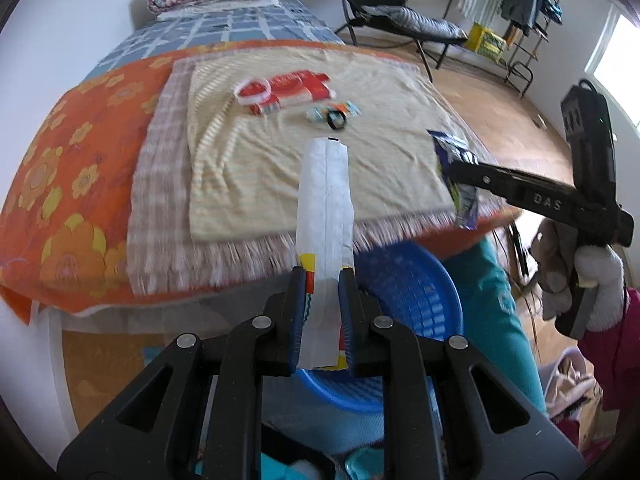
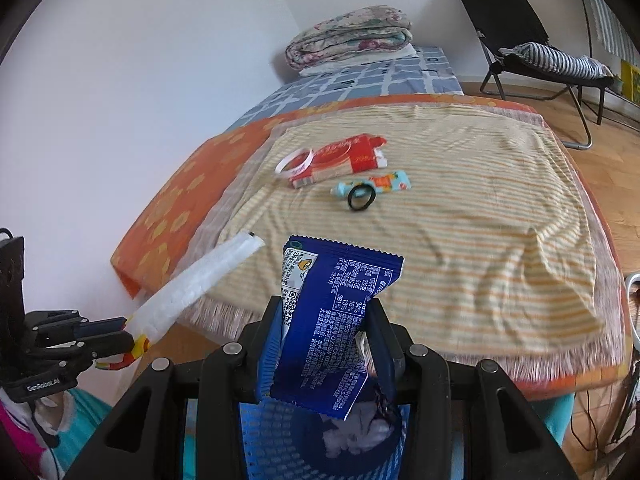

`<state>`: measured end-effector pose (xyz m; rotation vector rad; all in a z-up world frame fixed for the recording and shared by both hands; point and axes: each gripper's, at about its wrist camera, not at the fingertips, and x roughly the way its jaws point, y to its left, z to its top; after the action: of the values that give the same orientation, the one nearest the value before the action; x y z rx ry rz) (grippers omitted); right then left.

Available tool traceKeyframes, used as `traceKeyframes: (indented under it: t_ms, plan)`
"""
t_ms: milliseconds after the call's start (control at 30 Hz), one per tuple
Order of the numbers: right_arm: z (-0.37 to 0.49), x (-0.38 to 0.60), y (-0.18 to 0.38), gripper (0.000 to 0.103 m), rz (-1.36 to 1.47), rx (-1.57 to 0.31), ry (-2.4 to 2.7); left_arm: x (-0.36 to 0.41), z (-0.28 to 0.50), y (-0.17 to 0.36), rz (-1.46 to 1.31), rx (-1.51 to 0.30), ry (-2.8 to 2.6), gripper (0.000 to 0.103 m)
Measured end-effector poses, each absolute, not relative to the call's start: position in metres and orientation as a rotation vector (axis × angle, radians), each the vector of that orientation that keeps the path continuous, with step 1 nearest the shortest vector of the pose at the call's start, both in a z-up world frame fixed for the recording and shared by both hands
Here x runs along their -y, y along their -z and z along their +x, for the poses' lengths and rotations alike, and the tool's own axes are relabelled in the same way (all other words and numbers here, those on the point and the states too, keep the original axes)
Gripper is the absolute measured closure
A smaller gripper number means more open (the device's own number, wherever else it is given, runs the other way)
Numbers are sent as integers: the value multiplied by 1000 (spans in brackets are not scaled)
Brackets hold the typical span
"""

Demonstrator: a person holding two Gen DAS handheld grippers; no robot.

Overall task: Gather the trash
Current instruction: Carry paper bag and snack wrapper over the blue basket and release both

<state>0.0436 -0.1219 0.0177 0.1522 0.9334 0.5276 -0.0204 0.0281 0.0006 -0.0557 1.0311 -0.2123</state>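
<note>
Two grippers up, both loaded. Left gripper [image 1: 323, 280] has its fingers clenched on a long white wrapper [image 1: 326, 208], which sticks out past the bed's near edge. Below it, off the bed, sits a blue basket [image 1: 416, 300]. Right gripper [image 2: 324, 320] has its fingers clamped on a blue snack wrapper [image 2: 332, 320], held just above the basket with white scraps visible inside. On the bed, over the striped yellow towel [image 2: 460, 240] toward the far edge: a white ring [image 2: 295, 163] lying on the left end of a red wrapper [image 2: 344, 156], then, just nearer and to the right, a small light-blue wrapper [image 2: 380, 182] with a black hair tie [image 2: 361, 197] overlapping its left end. Folded quilt [image 2: 348, 36] at the bed's far end.
</note>
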Motion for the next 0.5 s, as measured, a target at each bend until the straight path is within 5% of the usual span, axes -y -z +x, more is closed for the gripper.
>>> traceKeyframes:
  t_ms: [500]
  plan:
    - [-10, 128, 19, 61, 133, -992, -522, 7, -82, 26, -8, -1171, 304, 88]
